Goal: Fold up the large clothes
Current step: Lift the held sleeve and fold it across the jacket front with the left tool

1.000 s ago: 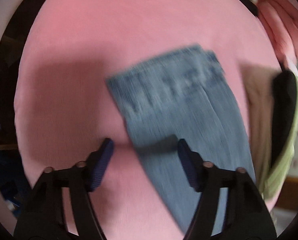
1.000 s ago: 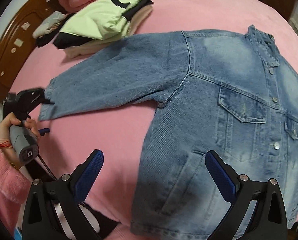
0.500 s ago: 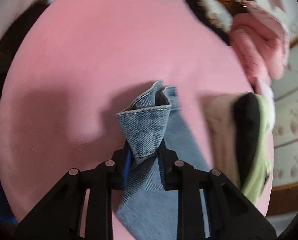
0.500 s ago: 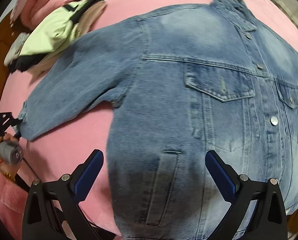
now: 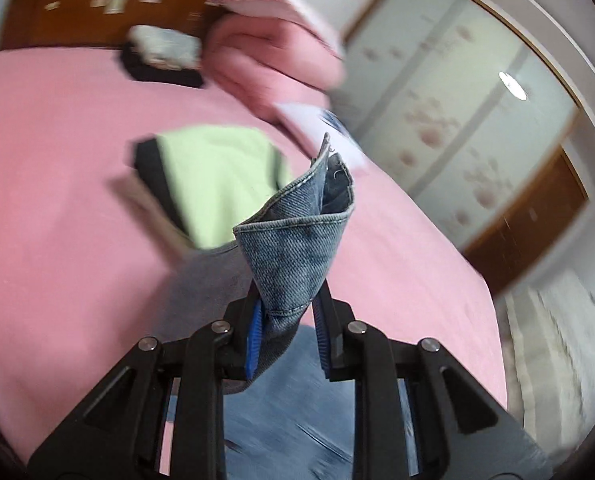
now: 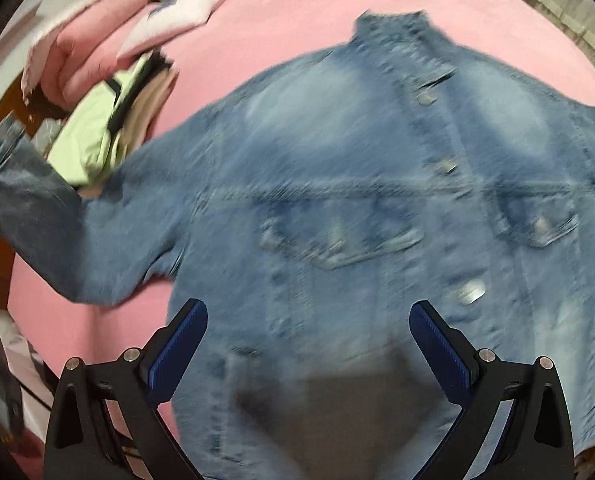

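A blue denim jacket (image 6: 377,200) lies front up on the pink bedspread (image 6: 297,12), buttons closed, collar at the far side. Its left sleeve (image 6: 57,232) is raised off the bed toward the left edge of the right wrist view. My left gripper (image 5: 287,332) is shut on the sleeve's cuff (image 5: 293,256), which stands folded up between the blue pads, lifted above the bed. My right gripper (image 6: 307,344) hangs open over the jacket's lower front, nothing between its fingers.
A stack of folded clothes, light green on top (image 5: 217,184), lies on the bed beyond the sleeve. Further back are a rolled pink blanket (image 5: 273,64), a white pillow (image 6: 177,16) and a wooden headboard (image 5: 97,4). Wardrobe doors (image 5: 457,128) stand to the right.
My left gripper closed on the cuff and lifted it off the bed, swinging toward the jacket body. The right gripper moved in over the jacket's front and stayed open.
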